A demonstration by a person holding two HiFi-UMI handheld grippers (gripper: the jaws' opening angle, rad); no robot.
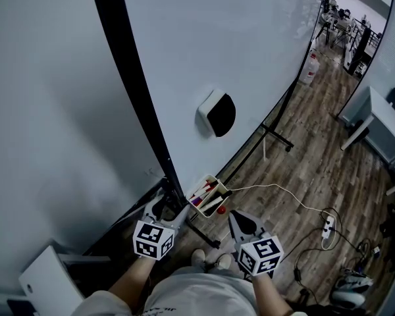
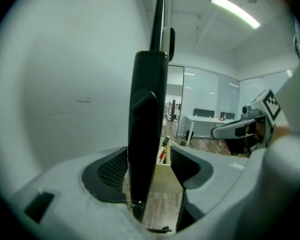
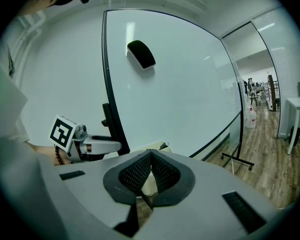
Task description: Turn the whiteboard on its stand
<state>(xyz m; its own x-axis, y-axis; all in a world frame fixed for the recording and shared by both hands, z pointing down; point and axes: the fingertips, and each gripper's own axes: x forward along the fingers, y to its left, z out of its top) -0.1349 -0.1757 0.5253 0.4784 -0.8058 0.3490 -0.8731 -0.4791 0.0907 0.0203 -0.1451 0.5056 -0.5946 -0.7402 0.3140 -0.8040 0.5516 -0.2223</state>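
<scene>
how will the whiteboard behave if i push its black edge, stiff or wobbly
Probably stiff: the whiteboard is a large flat panel in a black frame. Likely heavy yet free to swing on its stand. The eraser clinging to it may slip off.

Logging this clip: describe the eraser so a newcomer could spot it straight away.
Start at the big whiteboard filling the upper head view. On its bare face, right of the black frame edge, sticks the eraser. It is the only thing on the board: white body, black pad, above the marker box.
</scene>
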